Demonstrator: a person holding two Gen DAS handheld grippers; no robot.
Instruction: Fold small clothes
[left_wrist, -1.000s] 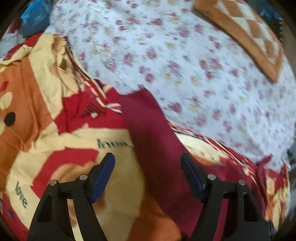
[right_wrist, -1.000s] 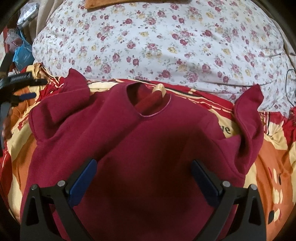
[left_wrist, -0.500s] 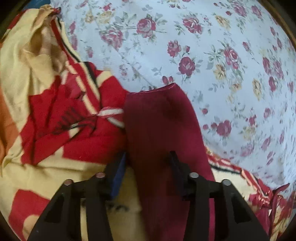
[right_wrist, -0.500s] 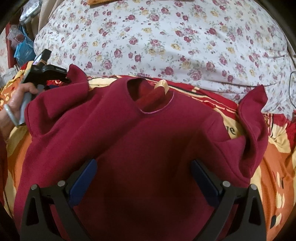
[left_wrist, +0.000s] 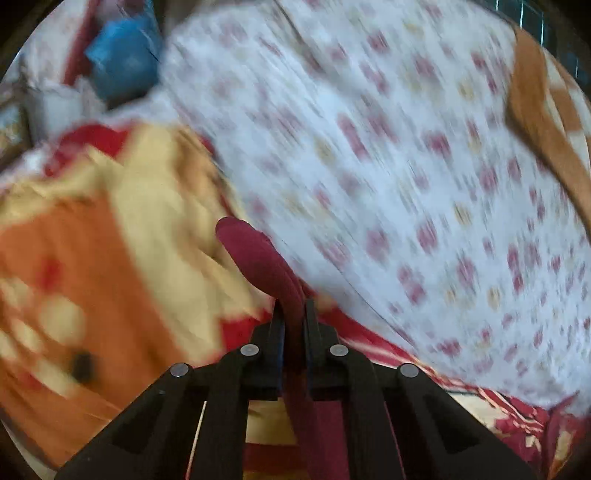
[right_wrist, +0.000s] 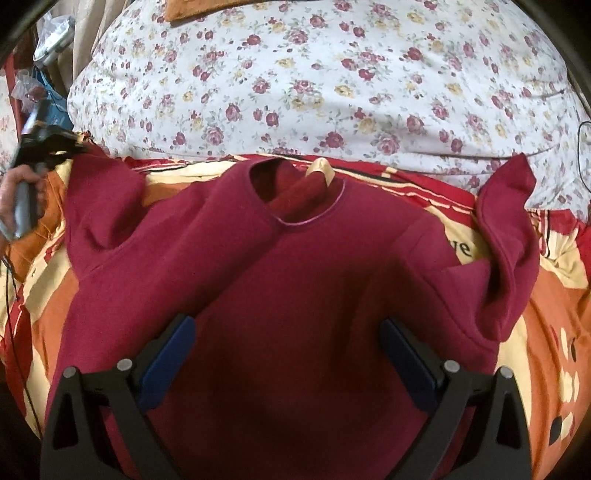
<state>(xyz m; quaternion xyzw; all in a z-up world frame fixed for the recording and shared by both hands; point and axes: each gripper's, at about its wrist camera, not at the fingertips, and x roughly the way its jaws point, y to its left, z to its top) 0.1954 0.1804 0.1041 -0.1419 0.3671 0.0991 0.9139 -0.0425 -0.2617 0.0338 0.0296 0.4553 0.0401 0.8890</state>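
A small maroon sweater (right_wrist: 295, 280) lies front-up on a red, orange and cream blanket (right_wrist: 546, 314), neck hole away from me. My left gripper (left_wrist: 294, 314) is shut on the cuff end of the sweater's left sleeve (left_wrist: 258, 258), which sticks up between the pads and is lifted off the blanket. In the right wrist view that gripper (right_wrist: 74, 147) shows at the far left, held by a hand, with the sleeve (right_wrist: 99, 199) drawn up to it. My right gripper (right_wrist: 288, 354) hovers open over the sweater's chest, nothing between its fingers. The other sleeve (right_wrist: 509, 229) lies bunched at the right.
A large white floral pillow (right_wrist: 332, 81) fills the far side behind the blanket. An orange checked cushion (left_wrist: 546, 122) lies on it. A blue bag (left_wrist: 125, 59) and clutter sit at the far left beyond the bed edge.
My left gripper went from open around the sleeve to shut on it, then pulled back and lifted it; its view is now motion-blurred. The right gripper stayed still and open.
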